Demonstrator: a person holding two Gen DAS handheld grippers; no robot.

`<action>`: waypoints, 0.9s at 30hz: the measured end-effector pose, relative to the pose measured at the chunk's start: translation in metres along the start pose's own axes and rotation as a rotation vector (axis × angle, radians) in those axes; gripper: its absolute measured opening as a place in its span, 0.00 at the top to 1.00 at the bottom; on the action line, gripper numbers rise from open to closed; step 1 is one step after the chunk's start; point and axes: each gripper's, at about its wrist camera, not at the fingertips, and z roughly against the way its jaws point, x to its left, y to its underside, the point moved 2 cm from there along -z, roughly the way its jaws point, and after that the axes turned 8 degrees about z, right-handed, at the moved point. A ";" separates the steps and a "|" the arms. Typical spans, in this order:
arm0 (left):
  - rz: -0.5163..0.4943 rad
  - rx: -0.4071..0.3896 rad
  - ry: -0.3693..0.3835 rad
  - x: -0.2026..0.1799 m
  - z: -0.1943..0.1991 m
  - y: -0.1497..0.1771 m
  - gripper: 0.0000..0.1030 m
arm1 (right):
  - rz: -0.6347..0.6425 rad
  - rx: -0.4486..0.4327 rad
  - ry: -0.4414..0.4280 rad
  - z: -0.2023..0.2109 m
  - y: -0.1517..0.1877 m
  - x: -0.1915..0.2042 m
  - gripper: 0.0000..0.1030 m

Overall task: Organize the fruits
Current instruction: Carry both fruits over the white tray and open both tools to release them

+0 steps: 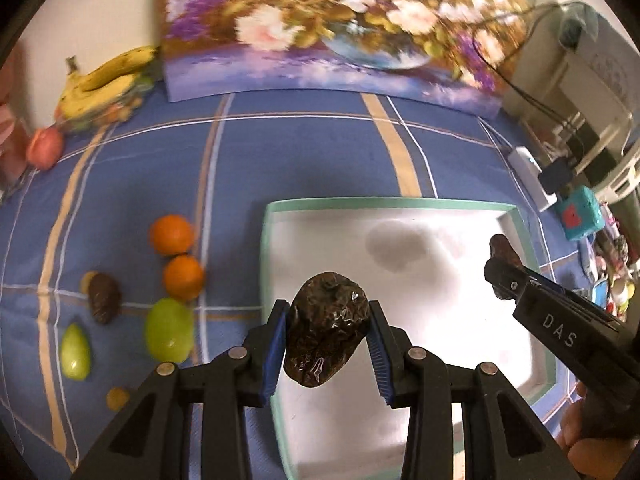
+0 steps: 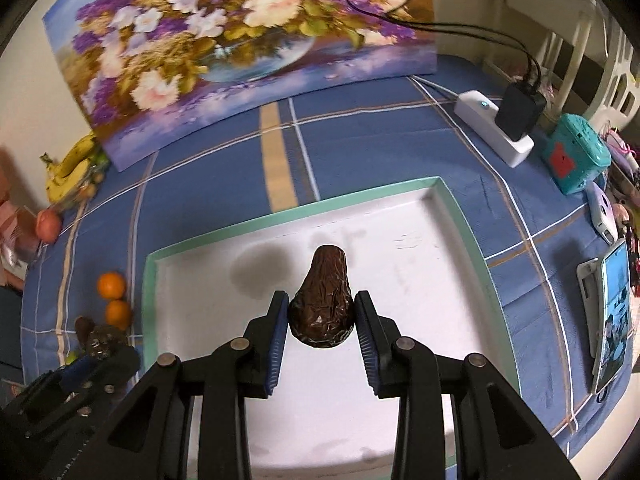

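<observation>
Clearly, both grippers carry fruit above a white rectangular tray with a mint-green rim (image 1: 400,201) that lies on a blue checked cloth with tan and white stripes (image 1: 280,152). The left gripper (image 1: 328,344) clamps a dark brown, wrinkled, glossy fruit of rounded shape (image 1: 326,328) between its blue-padded fingers (image 1: 276,344); the pads press on both flanks, so the jaws stand only as far apart as the fruit is wide. The right gripper (image 2: 322,334) holds a second dark brown wrinkled fruit, pear-shaped with its narrow end pointing far (image 2: 324,300), and its jaws are closed on the broad near end. In the left wrist view the right gripper (image 1: 500,268) comes in from the right over the tray's right edge, with its brown fruit (image 1: 505,249) showing at the tip.

To the left of the tray, on the cloth, loose fruit lies in a cluster: two round oranges (image 1: 172,235), one just nearer than the other and touching it; one large round glossy green fruit (image 1: 169,330); one smaller pointed green fruit (image 1: 75,351); one dark brown wrinkled fruit with a pale end (image 1: 103,296); and one small yellowish round fruit (image 1: 117,398) nearest the camera. Far left lie one bunch of yellow bananas (image 1: 108,80) and one pinkish-red round fruit (image 1: 45,148).

The tray itself holds no fruit; only grey shadows fall on its white floor.
</observation>
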 end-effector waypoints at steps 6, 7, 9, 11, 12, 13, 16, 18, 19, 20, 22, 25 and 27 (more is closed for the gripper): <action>-0.051 0.002 0.003 -0.015 -0.015 -0.004 0.61 | -0.010 0.022 0.022 -0.014 -0.005 -0.011 0.66; -0.057 0.003 0.004 -0.016 -0.017 -0.004 0.61 | -0.012 0.026 0.025 -0.016 -0.006 -0.012 0.66; -0.066 0.011 0.005 -0.019 -0.024 -0.004 0.61 | -0.011 0.035 0.033 -0.021 -0.007 -0.015 0.66; -0.070 0.025 0.001 -0.020 -0.031 -0.003 0.61 | -0.011 0.046 0.039 -0.026 -0.007 -0.017 0.66; -0.072 0.031 -0.001 -0.020 -0.035 -0.002 0.61 | -0.012 0.050 0.039 -0.029 -0.007 -0.018 0.66; -0.075 0.036 -0.004 -0.020 -0.038 -0.001 0.61 | -0.013 0.057 0.040 -0.031 -0.007 -0.018 0.66; -0.081 0.053 -0.012 -0.020 -0.045 0.002 0.61 | -0.011 0.084 0.054 -0.041 -0.003 -0.020 0.66; -0.082 0.065 -0.020 -0.020 -0.050 0.005 0.61 | -0.010 0.101 0.062 -0.046 -0.001 -0.022 0.66; -0.081 0.070 -0.024 -0.019 -0.052 0.006 0.61 | -0.009 0.108 0.066 -0.049 0.000 -0.022 0.66; -0.080 0.074 -0.028 -0.018 -0.053 0.007 0.61 | -0.007 0.106 0.065 -0.049 0.000 -0.022 0.66; -0.075 0.084 -0.033 -0.016 -0.058 0.008 0.61 | 0.001 0.106 0.074 -0.049 0.000 -0.021 0.66; -0.063 0.092 -0.036 -0.012 -0.061 0.010 0.61 | 0.004 0.103 0.075 -0.049 0.002 -0.021 0.66; -0.065 0.091 -0.039 -0.012 -0.061 0.010 0.61 | 0.007 0.102 0.076 -0.049 0.002 -0.021 0.66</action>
